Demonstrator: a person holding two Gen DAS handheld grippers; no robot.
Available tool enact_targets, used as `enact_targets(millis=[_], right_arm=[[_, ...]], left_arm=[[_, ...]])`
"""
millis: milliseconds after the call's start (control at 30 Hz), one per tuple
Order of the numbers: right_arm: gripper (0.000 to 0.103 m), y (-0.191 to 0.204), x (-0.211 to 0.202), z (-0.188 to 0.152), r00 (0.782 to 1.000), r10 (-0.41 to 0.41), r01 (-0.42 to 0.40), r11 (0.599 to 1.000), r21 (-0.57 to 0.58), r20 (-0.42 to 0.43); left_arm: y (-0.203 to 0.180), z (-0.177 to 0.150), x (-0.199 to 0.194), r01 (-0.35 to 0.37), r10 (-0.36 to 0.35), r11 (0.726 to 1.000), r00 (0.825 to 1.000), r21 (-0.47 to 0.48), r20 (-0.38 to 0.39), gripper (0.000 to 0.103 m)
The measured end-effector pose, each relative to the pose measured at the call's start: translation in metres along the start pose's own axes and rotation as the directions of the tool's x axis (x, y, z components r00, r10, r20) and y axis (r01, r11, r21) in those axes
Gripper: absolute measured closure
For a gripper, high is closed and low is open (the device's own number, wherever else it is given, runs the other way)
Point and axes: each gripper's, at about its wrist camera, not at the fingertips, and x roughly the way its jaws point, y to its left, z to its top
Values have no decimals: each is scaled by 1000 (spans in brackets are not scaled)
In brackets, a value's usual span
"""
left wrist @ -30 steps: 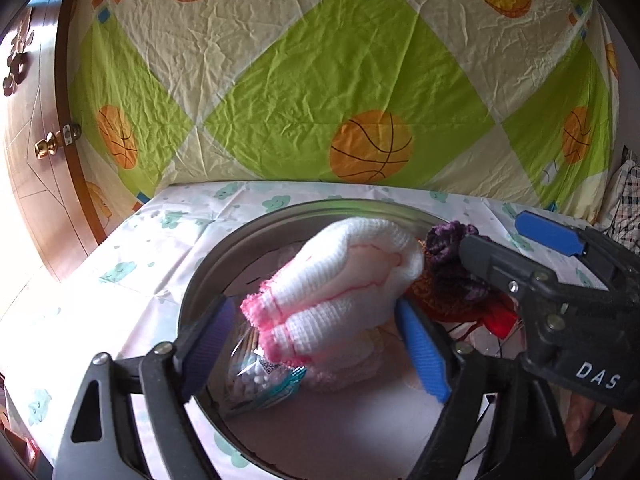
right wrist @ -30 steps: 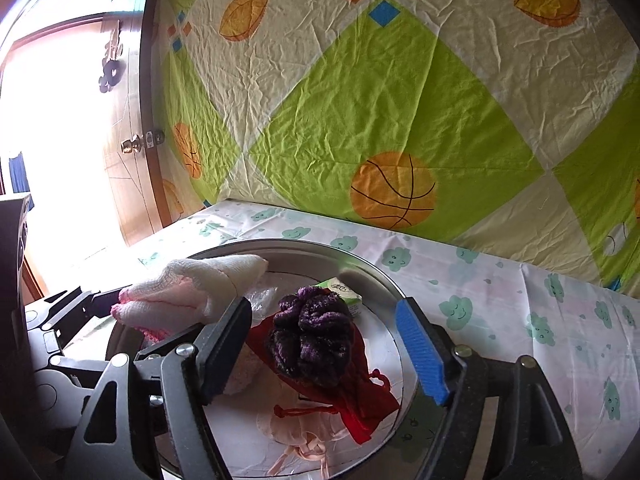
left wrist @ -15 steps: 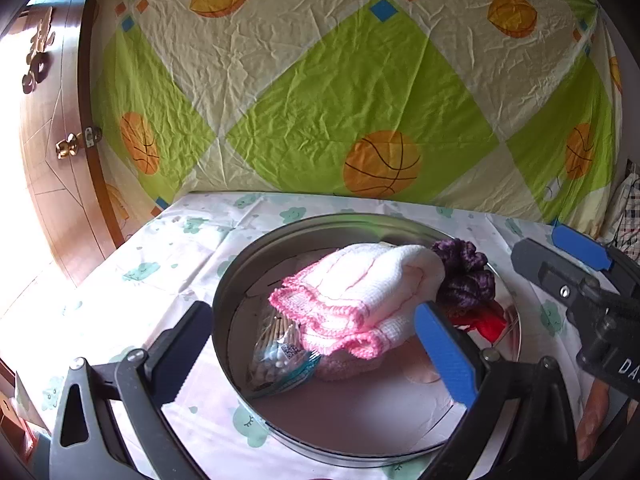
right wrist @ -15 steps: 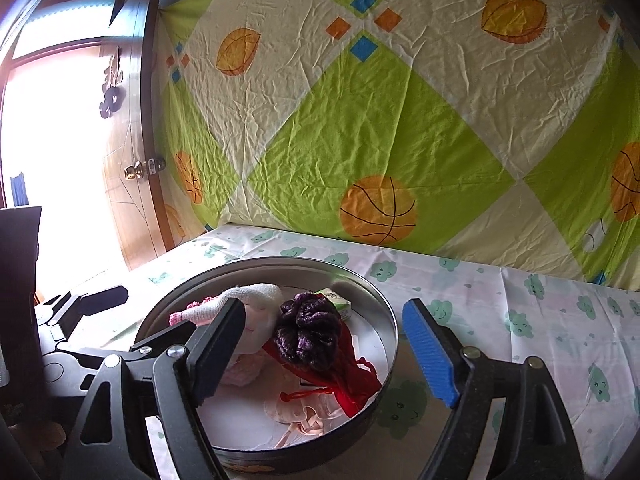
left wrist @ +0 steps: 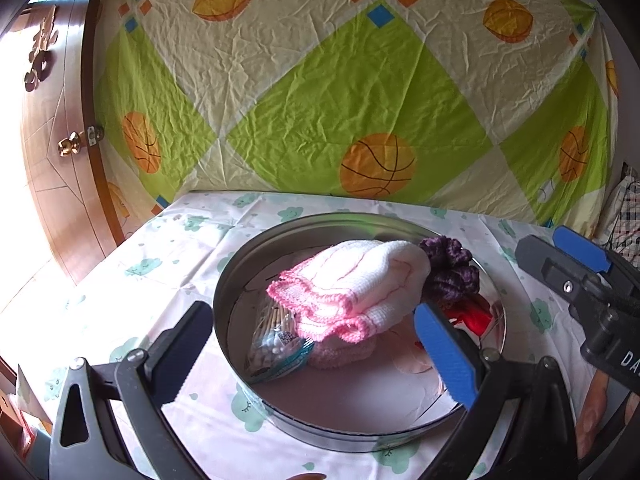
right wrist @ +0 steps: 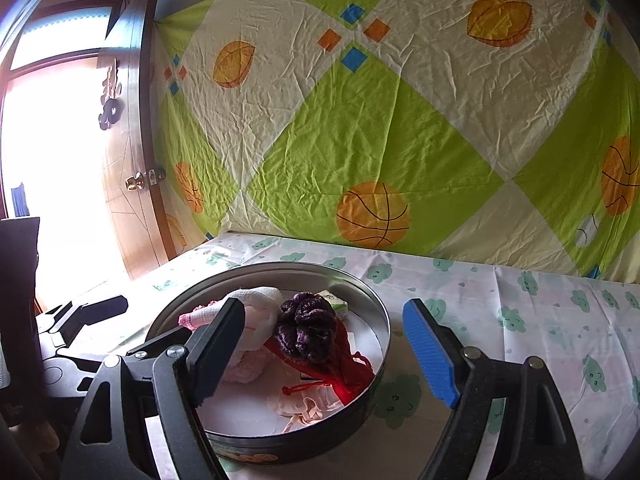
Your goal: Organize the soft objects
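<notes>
Release step looks done: white cloth point(left wrist: 360, 280) lies in tin point(left wrist: 224, 300), ahead of left gripper point(left wrist: 316, 344), jaws spread and empty; right gripper point(right wrist: 324, 352) likewise, 2 hands free; next, judge if anything remains.

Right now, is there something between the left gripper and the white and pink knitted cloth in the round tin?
Only the near wall of the round tin stands low between them. The left gripper is open and empty, and the white and pink knitted cloth lies on top of the pile, above a packet of cotton swabs. From above, nothing visible blocks it.
</notes>
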Motion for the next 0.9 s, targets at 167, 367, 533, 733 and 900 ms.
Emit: enact_targets(millis=[167, 367, 533, 733, 900], right_arm=[[20, 0, -4, 0, 1000, 3, -3, 1000, -1, 5], [20, -2, -6, -1, 1000, 8, -8, 1000, 11, 10], [20, 0, -5, -4, 1000, 12, -12, 1000, 9, 5], [20, 2, -4, -5, 1000, 14, -14, 1000, 7, 3], [20, 2, -4, -5, 1000, 14, -14, 1000, 6, 4]], left_arm=[[-1, -1, -5, -10, 10, 1000, 1000, -5, -2, 1], [1, -1, -6, -9, 9, 1000, 1000, -7, -3, 1], [1, -3, -6, -10, 10, 1000, 1000, 2, -10, 1], [0, -4, -4, -15, 15, 1000, 1000, 3, -15, 1], [1, -4, -5, -19, 19, 1000, 1000, 2, -13, 1]])
